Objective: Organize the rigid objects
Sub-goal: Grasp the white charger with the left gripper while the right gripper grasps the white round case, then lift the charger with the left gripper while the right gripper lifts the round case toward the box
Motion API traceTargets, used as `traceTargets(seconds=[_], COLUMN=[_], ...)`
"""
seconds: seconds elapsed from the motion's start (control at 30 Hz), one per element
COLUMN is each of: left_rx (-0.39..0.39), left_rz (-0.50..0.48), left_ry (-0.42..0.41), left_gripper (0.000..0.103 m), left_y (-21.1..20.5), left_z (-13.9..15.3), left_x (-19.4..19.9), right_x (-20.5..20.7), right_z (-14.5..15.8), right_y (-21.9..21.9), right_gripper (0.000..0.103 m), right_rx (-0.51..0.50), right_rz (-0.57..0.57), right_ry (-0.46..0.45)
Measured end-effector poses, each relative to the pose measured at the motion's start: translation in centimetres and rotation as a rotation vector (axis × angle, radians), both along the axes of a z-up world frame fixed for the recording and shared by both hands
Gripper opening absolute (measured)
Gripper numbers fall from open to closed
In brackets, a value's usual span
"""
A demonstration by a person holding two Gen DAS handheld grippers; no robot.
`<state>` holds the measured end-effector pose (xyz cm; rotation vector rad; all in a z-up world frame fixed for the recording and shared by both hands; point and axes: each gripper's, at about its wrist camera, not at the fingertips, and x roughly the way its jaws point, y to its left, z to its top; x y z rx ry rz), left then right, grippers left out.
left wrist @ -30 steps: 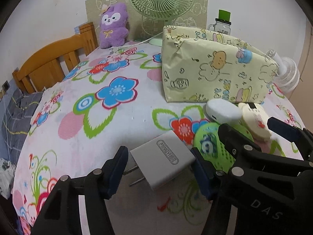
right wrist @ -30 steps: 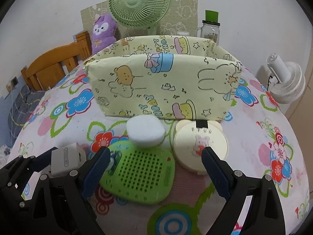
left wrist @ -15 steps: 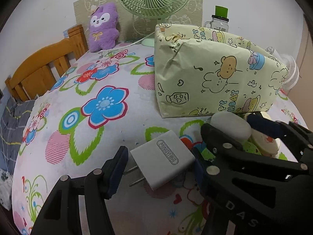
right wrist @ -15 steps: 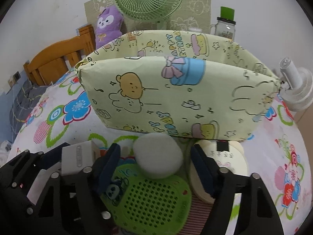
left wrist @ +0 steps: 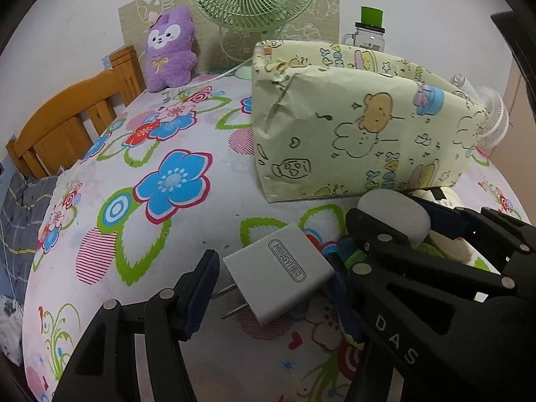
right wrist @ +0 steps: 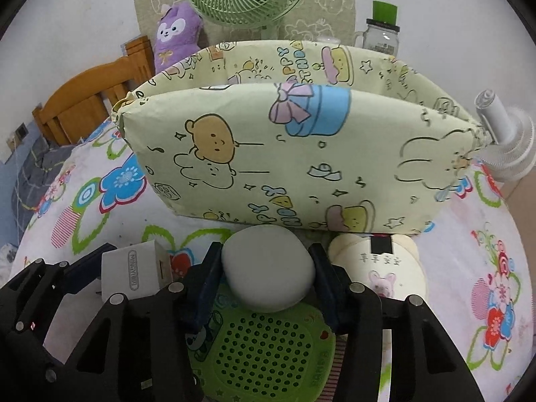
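Two grippers, both busy, so we're mid-pickup here; the left gripper (left wrist: 271, 288) is clamped on the white charger plug (left wrist: 279, 276), prongs poking out toward its left pad, and it looks lifted just clear of the flowered tablecloth (left wrist: 160, 140); the right gripper (right wrist: 268, 273) has just been closing in, and its blue pads now sit against both sides of the white rounded case (right wrist: 268, 269), so we'd call that a grip, though a fresh one. The case rests on top of the green perforated gadget (right wrist: 268, 355), with the cream round compact (right wrist: 382, 268) just beside it on the right; all of that sits right at the foot of the cartoon-print box (right wrist: 294, 154), open at the top. Our guess for the next bit: lift the case straight up so the green thing doesn't get dragged, clear the box's front wall, then drop both items inside; the wall is tall, so both hands need real height first.
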<state>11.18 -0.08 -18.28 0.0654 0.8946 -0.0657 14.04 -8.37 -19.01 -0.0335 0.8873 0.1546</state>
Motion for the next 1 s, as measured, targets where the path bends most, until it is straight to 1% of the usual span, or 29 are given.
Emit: traceTargets(seconds=[0.23, 0.33, 0.4, 1.0], left_rx=[0.005, -0.013, -0.004, -0.003], left_rz=[-0.008, -0.019, -0.02, -0.04], left_ry=[-0.018, -0.023, -0.03, -0.088], left_gripper=[0.066, 0.066, 0.066, 0.067], left_y=[-0.9, -1.2, -1.5, -4.0], left_z=[0.8, 1.3, 1.6, 4.6], left_x=[-1.2, -1.6, -1.9, -4.7], right_x=[-1.4, -2.0, -2.5, -5.7], right_z=[1.0, 1.5, 1.8, 5.2], right_y=[-0.8, -1.3, -1.6, -4.1], right_gripper=[0.054, 0.054, 0.054, 0.054], right_rx=[0.002, 0.012, 0.011, 0.024], right_rz=[-0.004, -0.008, -0.014, -0.018], right_ry=[-0.023, -0.03, -0.037, -0.102])
